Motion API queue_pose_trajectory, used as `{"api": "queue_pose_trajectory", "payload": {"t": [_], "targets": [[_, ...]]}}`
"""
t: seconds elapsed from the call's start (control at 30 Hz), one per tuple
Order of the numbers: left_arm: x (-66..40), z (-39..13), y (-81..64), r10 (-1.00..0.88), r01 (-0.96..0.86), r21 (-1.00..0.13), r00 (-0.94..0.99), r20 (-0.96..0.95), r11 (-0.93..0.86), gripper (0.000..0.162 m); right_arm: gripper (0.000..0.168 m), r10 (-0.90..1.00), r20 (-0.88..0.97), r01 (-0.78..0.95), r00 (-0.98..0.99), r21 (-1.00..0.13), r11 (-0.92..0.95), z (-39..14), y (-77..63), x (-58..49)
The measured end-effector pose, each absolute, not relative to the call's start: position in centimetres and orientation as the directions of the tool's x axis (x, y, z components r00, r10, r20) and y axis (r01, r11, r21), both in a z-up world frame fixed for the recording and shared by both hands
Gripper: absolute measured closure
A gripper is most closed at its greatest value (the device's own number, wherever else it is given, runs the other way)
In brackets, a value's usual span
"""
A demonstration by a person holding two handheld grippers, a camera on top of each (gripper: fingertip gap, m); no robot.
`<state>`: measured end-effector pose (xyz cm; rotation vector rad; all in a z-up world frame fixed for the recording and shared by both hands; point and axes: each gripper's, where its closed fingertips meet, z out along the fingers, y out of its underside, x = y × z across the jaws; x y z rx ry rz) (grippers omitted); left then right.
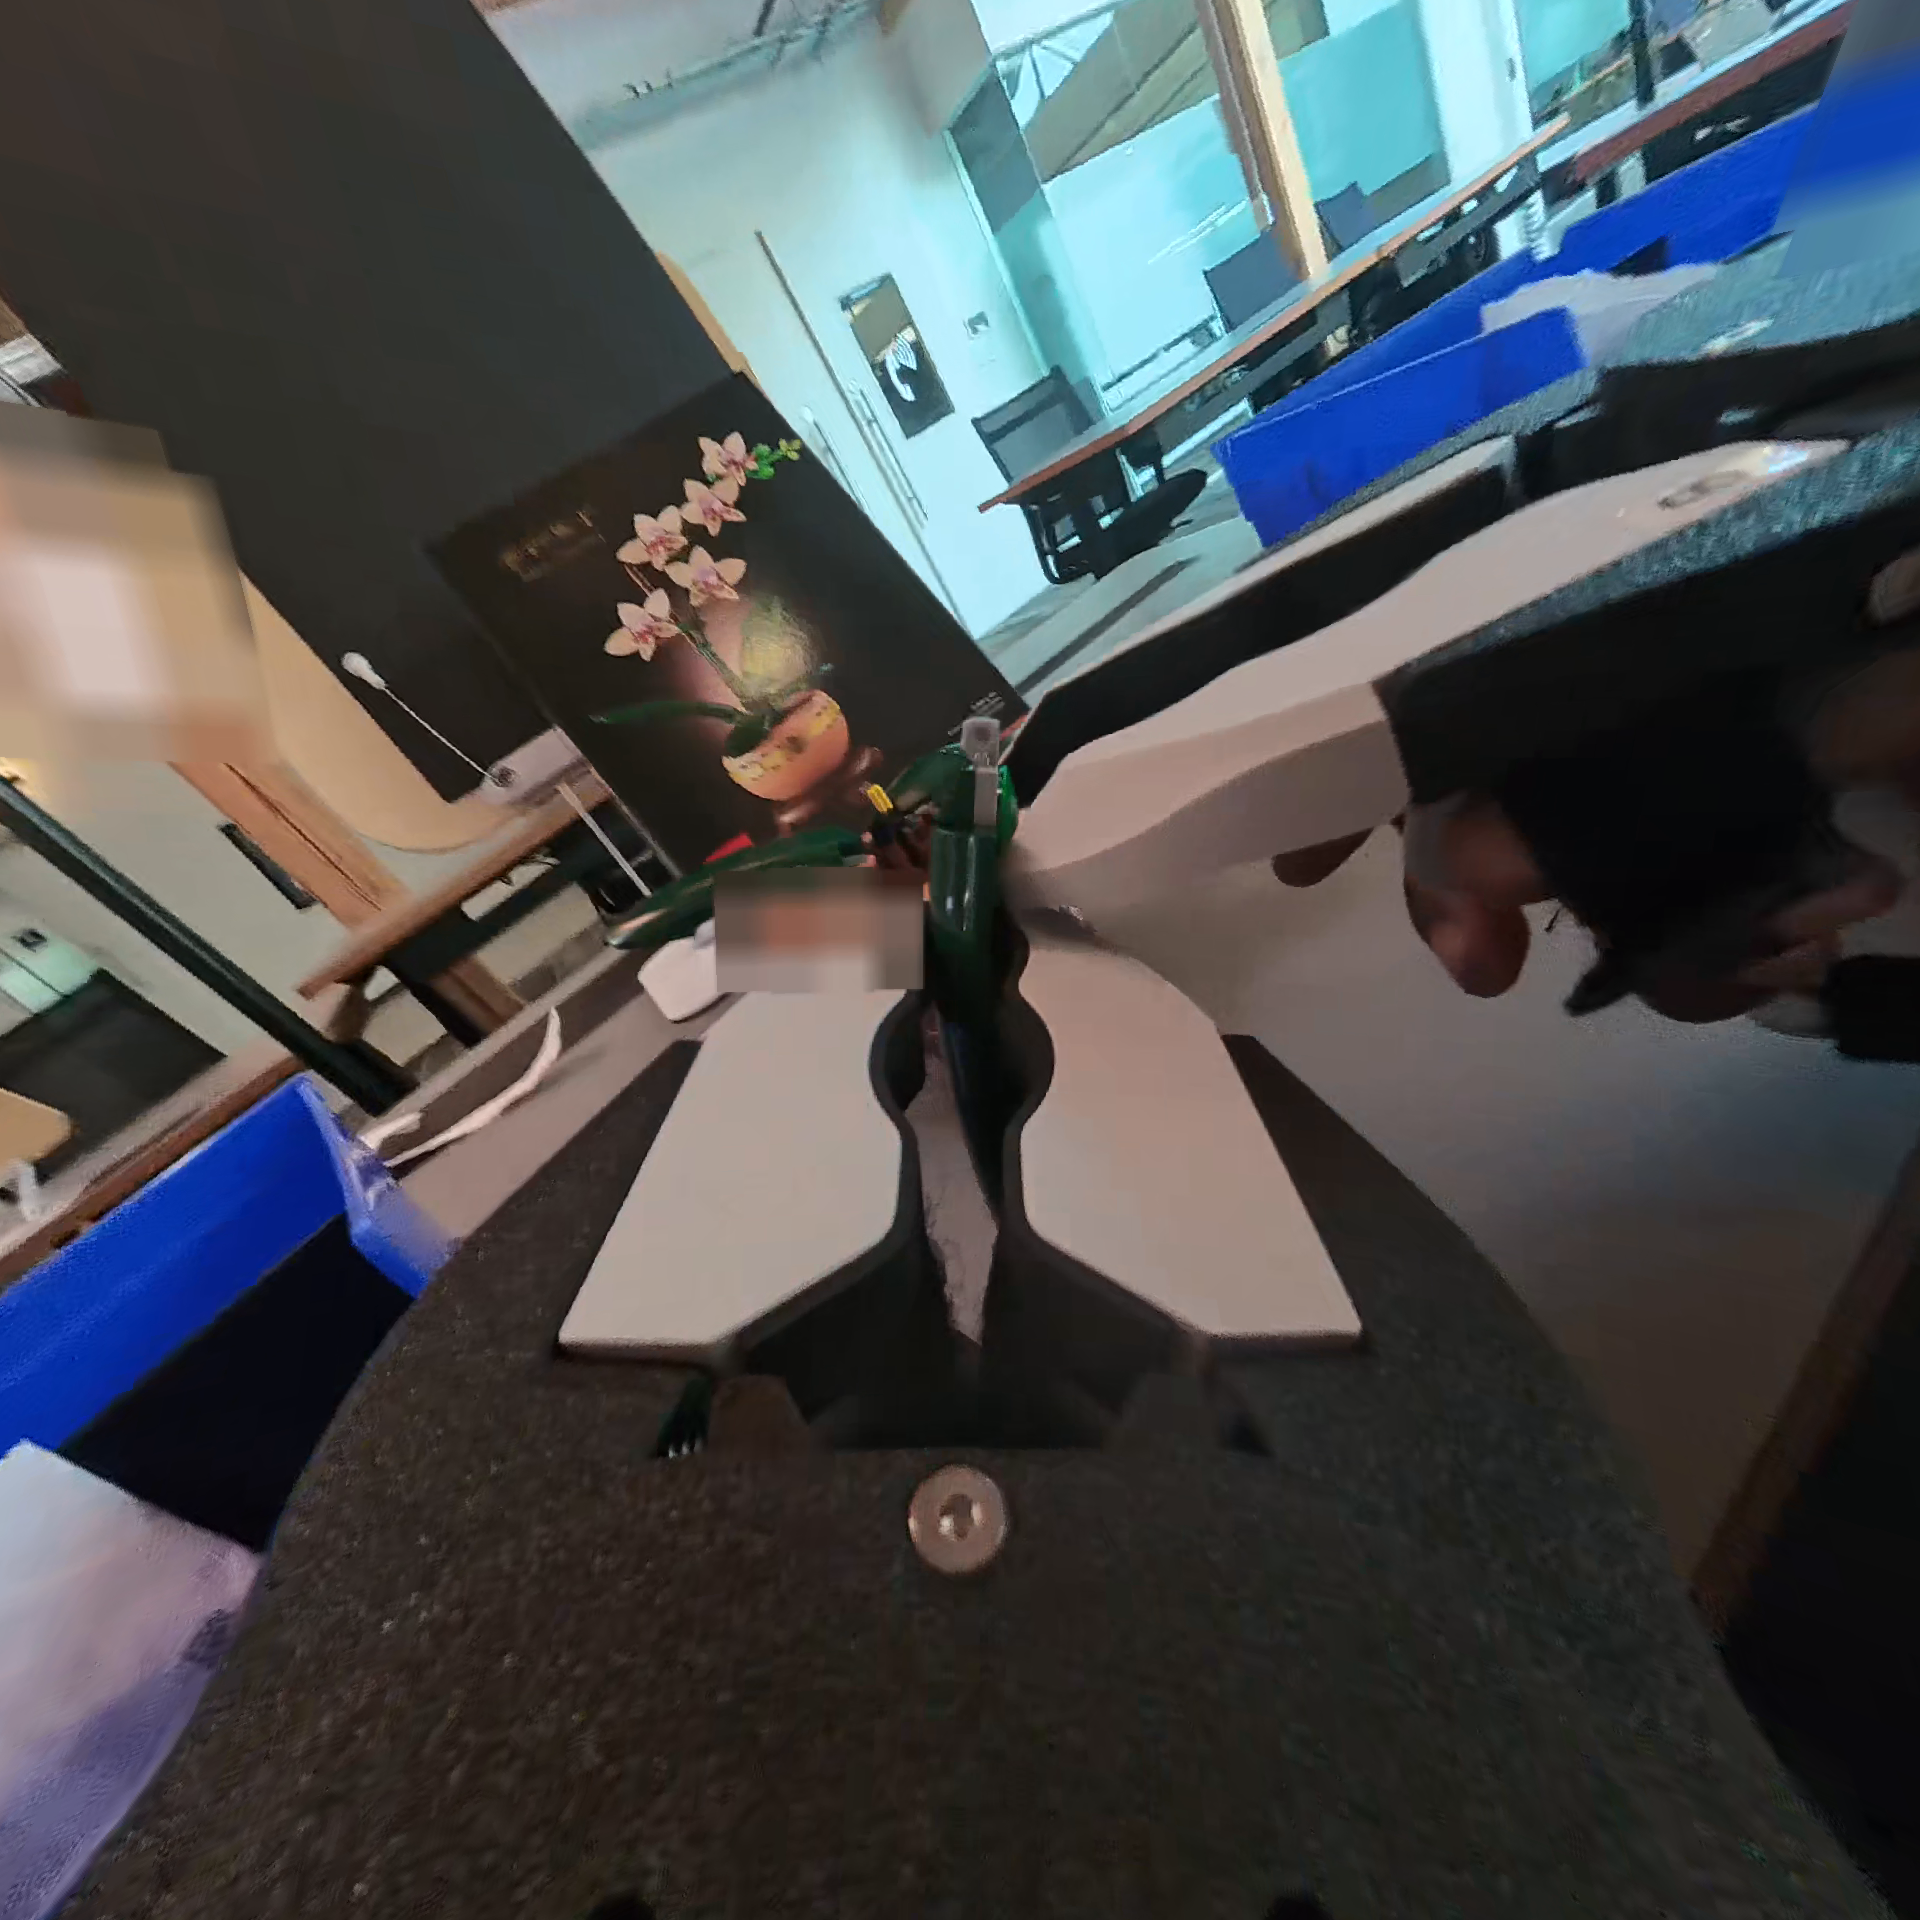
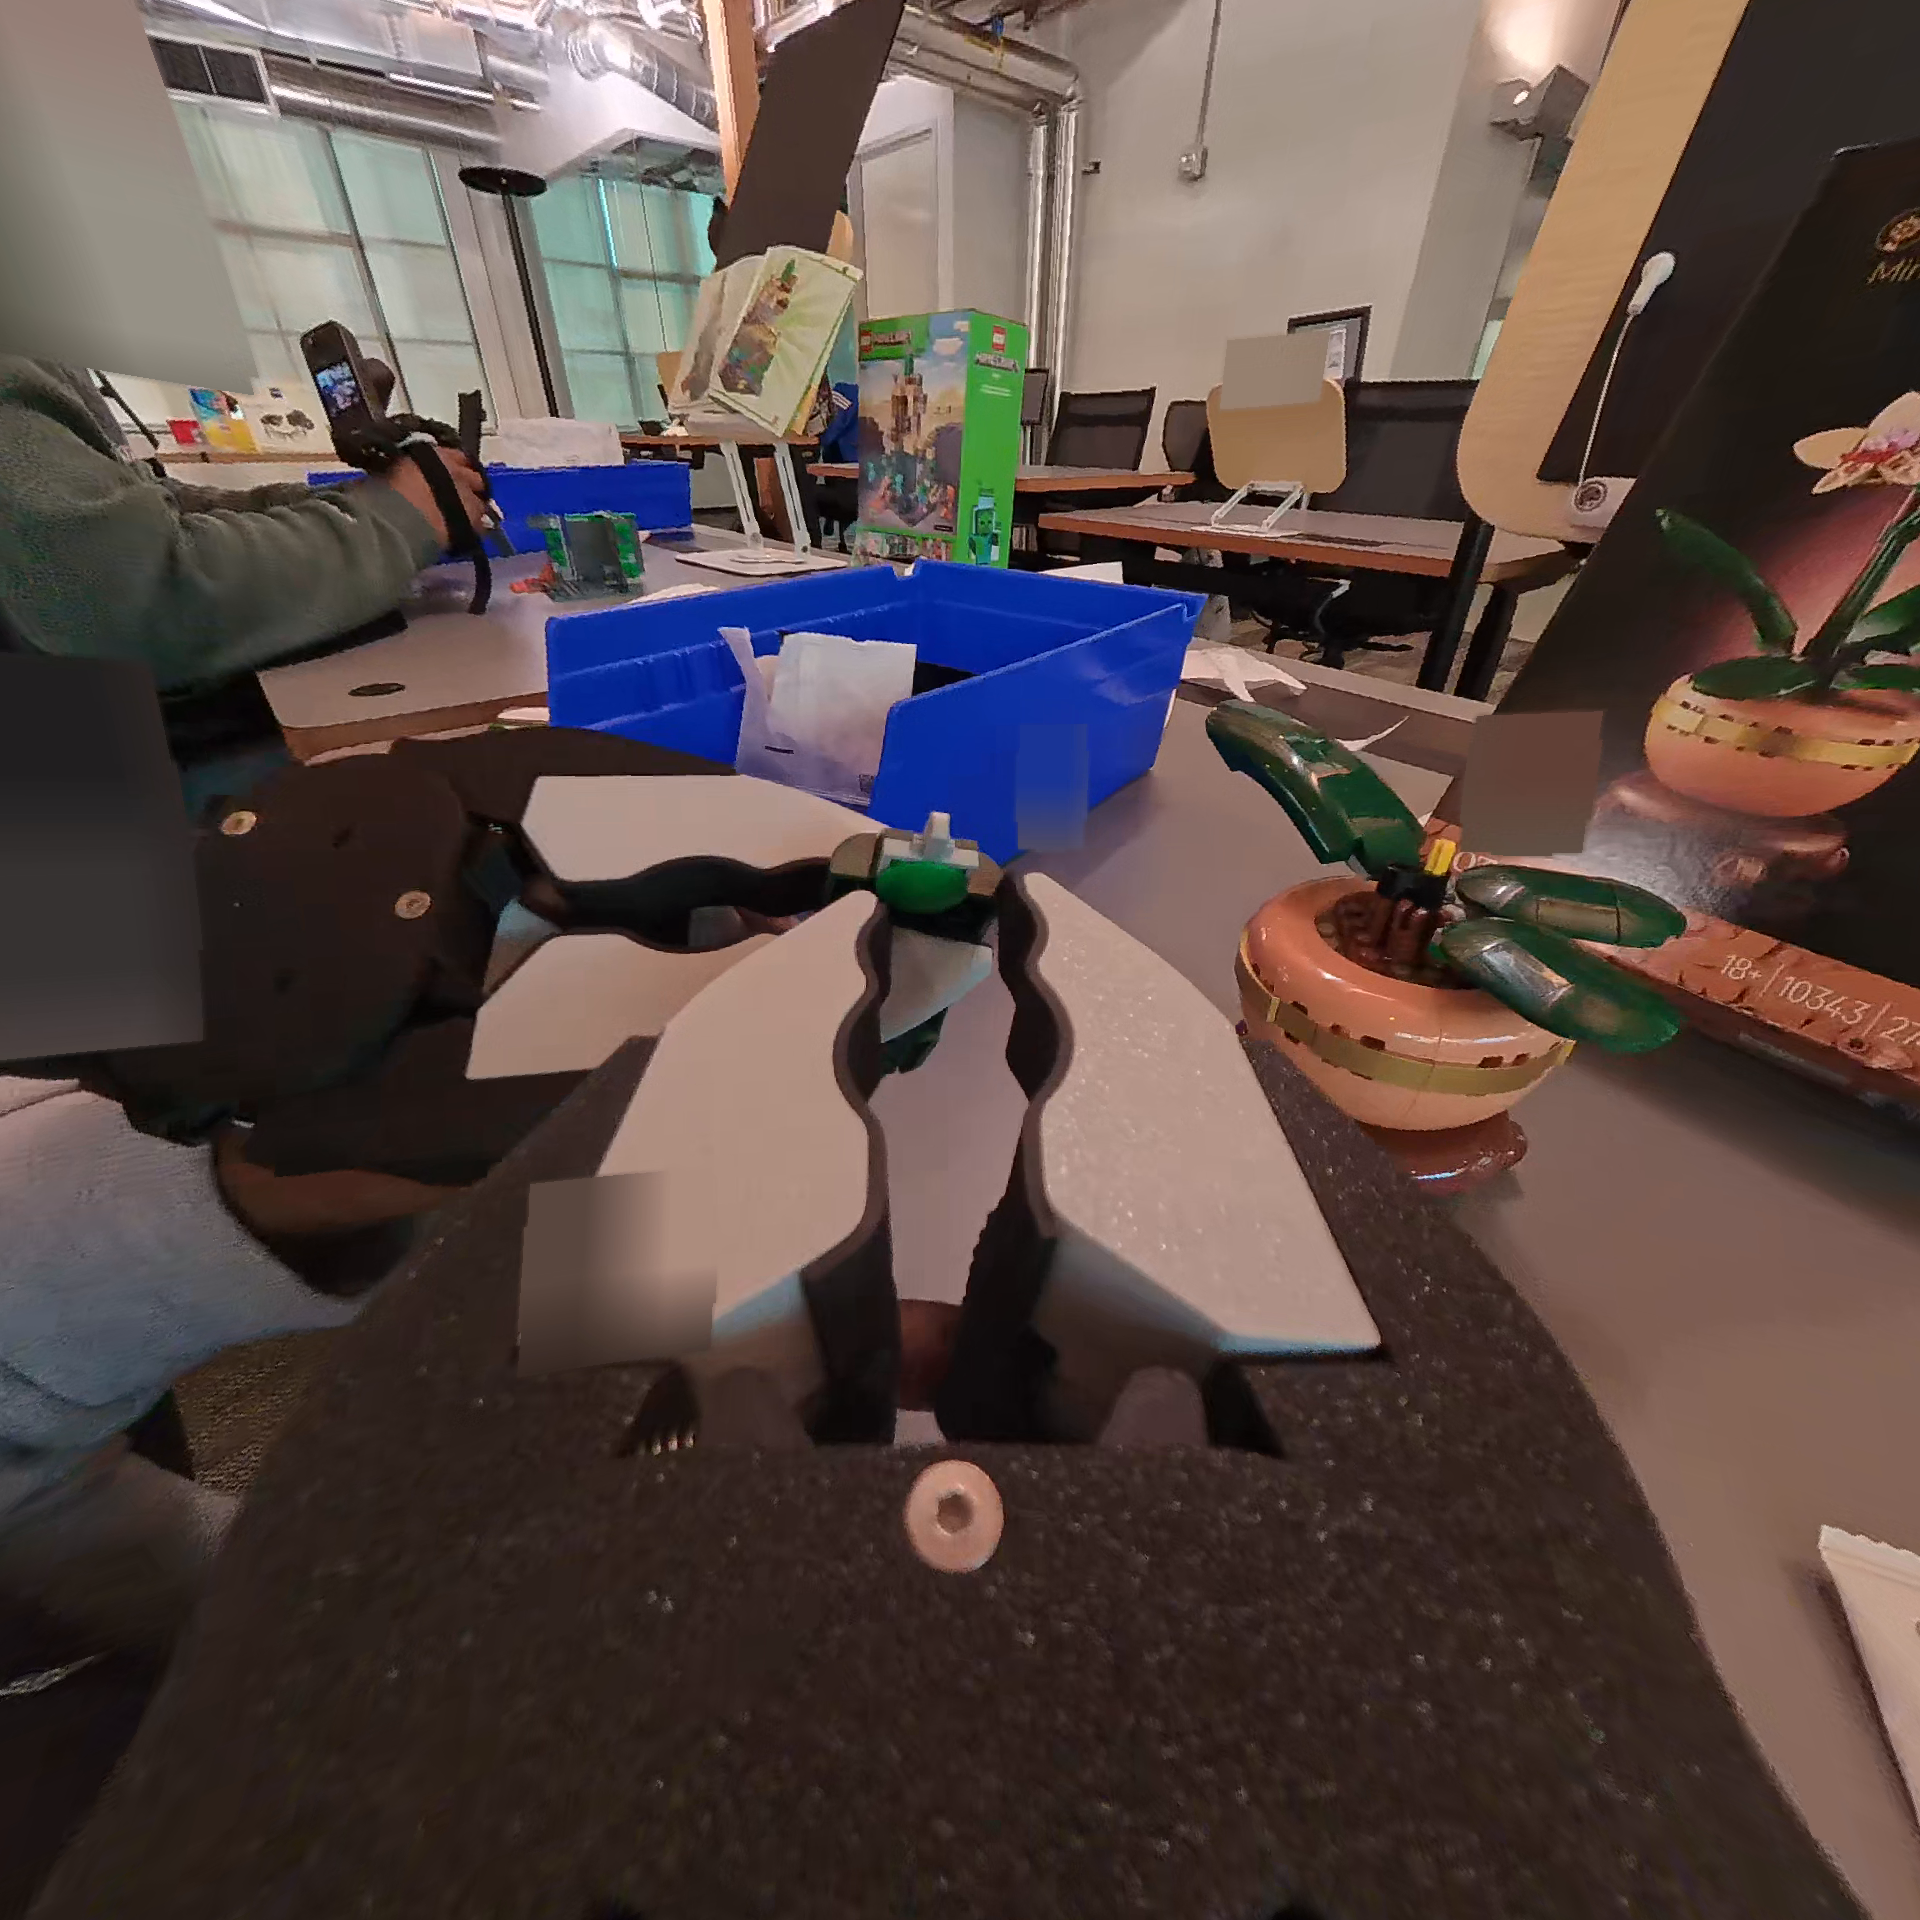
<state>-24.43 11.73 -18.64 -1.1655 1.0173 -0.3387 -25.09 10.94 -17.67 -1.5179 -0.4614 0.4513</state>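
Both grippers hold one small brick assembly in the air: a dark green leaf piece (image 1: 961, 883) with a small grey part (image 1: 980, 774) on it. My left gripper (image 1: 966, 997) is shut on its lower end. My right gripper (image 1: 1013, 862) comes in from the right and meets it at the leaf. In the right wrist view my right gripper (image 2: 940, 904) is shut on the green leaf piece (image 2: 920, 888), and the left gripper (image 2: 842, 883) grips it from the left. A brick flower pot (image 2: 1392, 1018) with green leaves stands on the grey table (image 2: 1662, 1299), to the right of the grippers.
A dark box with an orchid picture (image 2: 1766, 623) stands behind the pot; it also shows in the left wrist view (image 1: 727, 623). A blue bin (image 2: 997, 665) holds white bags. Another blue bin (image 1: 156, 1247) is near left. Another person (image 2: 156, 540) works at a far table.
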Motion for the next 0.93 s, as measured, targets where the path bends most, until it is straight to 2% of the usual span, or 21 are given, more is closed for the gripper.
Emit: {"api": "queue_pose_trajectory", "payload": {"t": [0.13,0.17,0.23,0.3,0.33,0.4,0.47,0.53,0.6,0.67,0.73,0.83,0.93], "targets": [[-24.6,-18.1,11.8,-0.714,-0.203,-0.906,0.56,-0.419,0.372,0.154,0.149,0.537,0.061,0.047,0.841,-0.998,0.041,-17.3,11.1,-25.4],[-24.8,-17.9,11.9,-0.719,-0.183,-0.914,0.569,-0.399,0.362,0.153,0.168,0.508,0.087,0.069,0.857,-0.996,0.054,-17.0,11.2,-25.2],[-24.9,-17.4,11.7,-0.737,-0.142,-0.933,0.579,-0.349,0.33,0.154,0.168,0.422,0.202,0.163,0.884,-0.979,0.125,-16.4,11.8,-24.4],[-25.1,-17.3,12.0,-0.75,-0.108,-0.954,0.596,-0.288,0.28,0.154,0.168,0.437,0.245,0.216,0.865,-0.97,0.114,-16.6,11.9,-25.0],[-25.1,-17.3,12.1,-0.785,-0.059,-0.975,0.583,-0.208,0.214,0.153,0.168,0.44,0.229,0.204,0.868,-0.974,0.104,-16.6,12.0,-25.1],[-24.8,-17.4,11.8,-0.883,0.101,-0.993,0.459,0.098,-0.057,0.153,0.164,0.442,0.26,0.213,0.858,-0.965,0.153,-16.0,11.8,-24.9],[-25.0,-16.9,11.4,-0.871,0.229,-0.898,0.243,0.427,-0.376,0.153,0.164,0.498,0.313,0.231,0.808,-0.948,0.22,-14.7,10.9,-25.1],[-25.2,-15.8,10.2,-0.759,0.248,-0.731,-0.023,0.651,-0.635,0.153,0.16,0.603,0.45,0.359,0.658,-0.892,0.274,-14.4,9.4,-26.1],[-25.4,-15.1,8.9,-0.625,0.192,-0.596,-0.212,0.751,-0.78,0.153,0.155,0.636,0.601,0.529,0.485,-0.78,0.334,-14.5,8.7,-26.2],[-25.4,-15.1,7.9,-0.533,0.136,-0.518,-0.314,0.786,-0.844,0.154,0.149,0.644,0.659,0.62,0.389,-0.704,0.346,-14.0,8.8,-25.7],[-25.3,-15.2,7.3,-0.493,0.111,-0.489,-0.37,0.788,-0.865,0.154,0.148,0.784,0.499,0.602,0.37,-0.771,0.207,-14.3,8.8,-25.8],[-25.0,-15.7,6.4,-0.534,0.077,-0.548,-0.371,0.76,-0.833,0.154,0.141,0.92,0.062,0.467,0.387,-0.874,-0.137,-15.1,8.9,-26.1],[-24.9,-16.1,6.1,-0.626,0.062,-0.644,-0.322,0.71,-0.762,0.153,0.139,0.91,-0.24,0.357,0.337,-0.862,-0.36,-16.0,8.7,-26.3]]}}
